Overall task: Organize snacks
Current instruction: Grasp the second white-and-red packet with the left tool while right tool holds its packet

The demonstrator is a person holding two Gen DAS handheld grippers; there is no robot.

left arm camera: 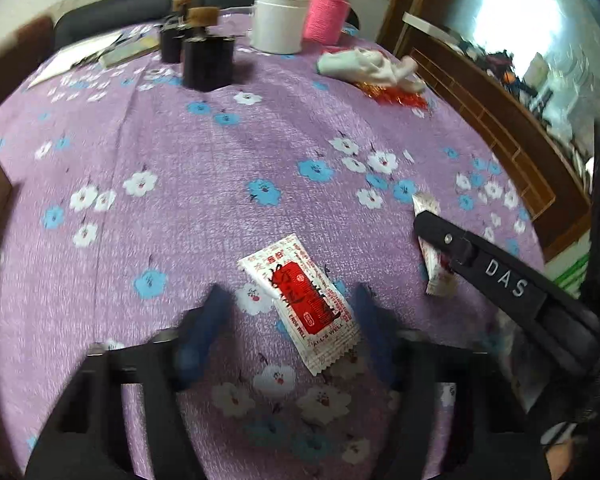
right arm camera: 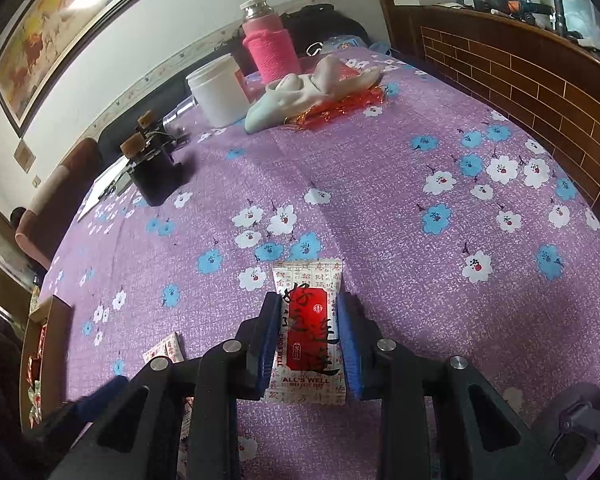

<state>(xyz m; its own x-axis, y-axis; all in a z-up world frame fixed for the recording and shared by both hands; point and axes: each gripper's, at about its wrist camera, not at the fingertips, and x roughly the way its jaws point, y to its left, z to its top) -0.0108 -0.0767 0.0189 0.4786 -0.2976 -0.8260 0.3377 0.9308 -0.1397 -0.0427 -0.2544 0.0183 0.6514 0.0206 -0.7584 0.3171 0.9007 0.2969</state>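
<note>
In the left wrist view, a white and red snack packet point(left arm camera: 300, 300) lies on the purple flowered tablecloth between the open blue fingers of my left gripper point(left arm camera: 294, 308), which does not touch it. My right gripper point(left arm camera: 440, 236) shows at the right there, shut on a second packet point(left arm camera: 436, 264). In the right wrist view, my right gripper point(right arm camera: 310, 320) is shut on that white and red "ALL'S WELL" packet point(right arm camera: 308, 332), its blue pads point(right arm camera: 348, 340) pressing both long edges. The other packet point(right arm camera: 168, 350) and the left gripper's blue finger point(right arm camera: 100, 396) show at lower left.
A cardboard box point(right arm camera: 48, 344) with more packets stands at the table's left edge. At the far side stand a white jar point(left arm camera: 278, 20), a pink-sleeved bottle point(left arm camera: 326, 12), black holders point(left arm camera: 206, 60), papers, and a crumpled cloth point(left arm camera: 370, 66) on red foil. A wooden sideboard point(right arm camera: 520, 80) runs along the right.
</note>
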